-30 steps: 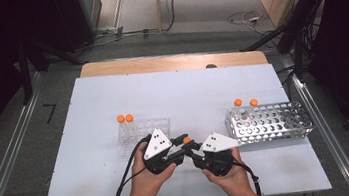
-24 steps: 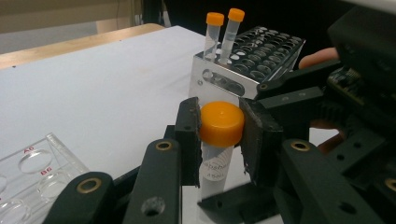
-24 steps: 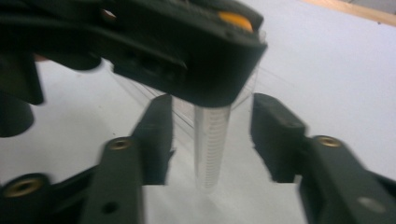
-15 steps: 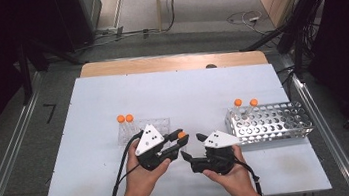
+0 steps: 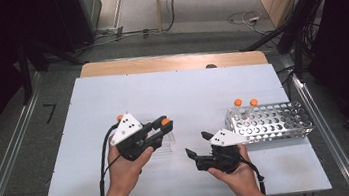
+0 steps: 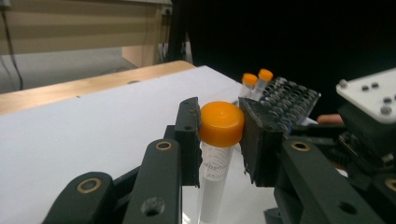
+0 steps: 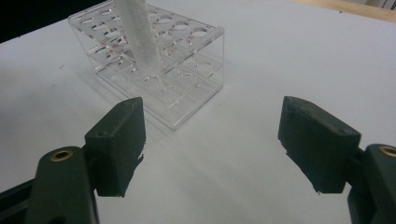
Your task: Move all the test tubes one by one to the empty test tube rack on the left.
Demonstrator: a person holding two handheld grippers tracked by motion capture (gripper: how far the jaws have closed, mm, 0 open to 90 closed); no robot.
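The orange-capped tube point(image 6: 218, 140) was clamped at its cap between the jaws of the left hand-held gripper point(image 6: 219, 135), its lower end hanging above the clear rack point(image 7: 187, 88) on the white bench point(image 5: 201, 89). The right hand-held gripper point(image 7: 212, 135) had just been opening; its jaws stood wide apart, nothing between them, near the metal rack point(image 5: 271, 124).

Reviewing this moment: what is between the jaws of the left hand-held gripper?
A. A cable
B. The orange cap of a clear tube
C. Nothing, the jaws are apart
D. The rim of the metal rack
B. In the left gripper view the left hand-held gripper has both black jaws pressed on the orange cap of a tube, whose clear body hangs below, apart from the metal rack.
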